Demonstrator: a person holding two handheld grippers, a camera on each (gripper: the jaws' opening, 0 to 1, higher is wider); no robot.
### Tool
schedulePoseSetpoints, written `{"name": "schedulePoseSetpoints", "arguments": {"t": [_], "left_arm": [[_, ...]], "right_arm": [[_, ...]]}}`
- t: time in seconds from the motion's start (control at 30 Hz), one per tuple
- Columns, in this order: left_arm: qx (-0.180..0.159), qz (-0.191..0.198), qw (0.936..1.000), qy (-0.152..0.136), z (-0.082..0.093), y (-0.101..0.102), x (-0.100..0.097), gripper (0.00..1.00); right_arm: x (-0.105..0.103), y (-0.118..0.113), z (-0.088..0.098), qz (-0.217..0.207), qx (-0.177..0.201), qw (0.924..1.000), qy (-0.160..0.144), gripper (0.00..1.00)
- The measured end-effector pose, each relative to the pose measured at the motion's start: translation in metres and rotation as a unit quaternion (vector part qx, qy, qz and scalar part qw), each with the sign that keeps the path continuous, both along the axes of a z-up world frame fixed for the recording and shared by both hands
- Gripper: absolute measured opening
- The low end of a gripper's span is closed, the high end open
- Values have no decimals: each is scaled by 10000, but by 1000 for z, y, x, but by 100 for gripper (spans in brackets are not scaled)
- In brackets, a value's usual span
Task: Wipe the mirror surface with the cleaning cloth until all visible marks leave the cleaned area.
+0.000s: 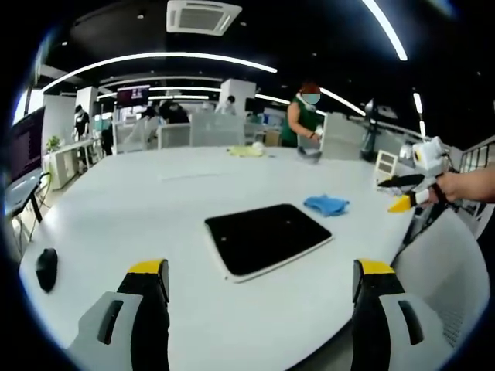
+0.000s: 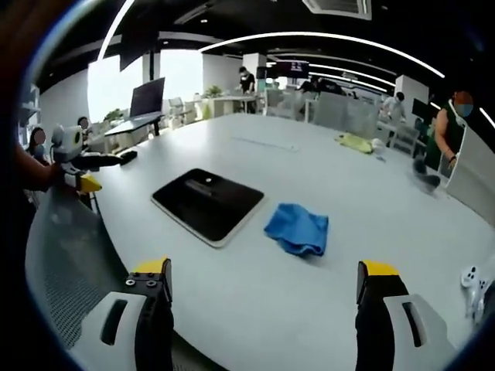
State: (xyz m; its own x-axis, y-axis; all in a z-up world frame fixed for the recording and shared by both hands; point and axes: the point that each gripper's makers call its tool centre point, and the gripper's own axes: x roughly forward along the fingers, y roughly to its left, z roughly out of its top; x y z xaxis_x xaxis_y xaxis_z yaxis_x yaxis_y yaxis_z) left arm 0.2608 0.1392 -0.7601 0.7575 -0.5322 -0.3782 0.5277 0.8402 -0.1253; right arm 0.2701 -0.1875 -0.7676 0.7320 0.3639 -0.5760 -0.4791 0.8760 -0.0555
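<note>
The mirror (image 1: 264, 238), a dark rounded rectangle in a white frame, lies flat on the white table (image 1: 155, 201). A crumpled blue cleaning cloth (image 1: 326, 205) rests on the table just off the mirror's far right corner, touching nothing else. My left gripper (image 1: 261, 267) hovers open over the near table edge, nothing between its jaws. In the right gripper view, the mirror (image 2: 209, 202) lies left of the cloth (image 2: 298, 229), and my right gripper (image 2: 264, 267) hangs open and empty short of both. Each gripper also shows held by a hand in the other's view: the right gripper (image 1: 400, 192), the left gripper (image 2: 89, 171).
A black mouse (image 1: 46, 268) sits near the table's left edge. A yellow cloth (image 1: 246, 151) lies at the far side, close to a person in green (image 1: 303, 116). A white controller (image 2: 473, 280) lies at the right. Mesh chair backs (image 2: 66, 247) line the near edge.
</note>
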Motion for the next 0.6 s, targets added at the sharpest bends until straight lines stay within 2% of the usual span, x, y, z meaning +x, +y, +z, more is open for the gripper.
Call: {"name": "schedulePoseSetpoints", "arguments": {"t": [0.17,0.37,0.6], "left_arm": [[-12,188,9998,14,0,8,2,99],[164,42,9998,73,-5,4,0,99],[89,74,9999,58,-4,4,1,99]], "right_arm": [[-1,0,-5,22,-34,10000,53,100],[-1,-1,-6,-39,-21,10000,66,100],[-4,-4,-5,-179,81,9998,45,100]]}}
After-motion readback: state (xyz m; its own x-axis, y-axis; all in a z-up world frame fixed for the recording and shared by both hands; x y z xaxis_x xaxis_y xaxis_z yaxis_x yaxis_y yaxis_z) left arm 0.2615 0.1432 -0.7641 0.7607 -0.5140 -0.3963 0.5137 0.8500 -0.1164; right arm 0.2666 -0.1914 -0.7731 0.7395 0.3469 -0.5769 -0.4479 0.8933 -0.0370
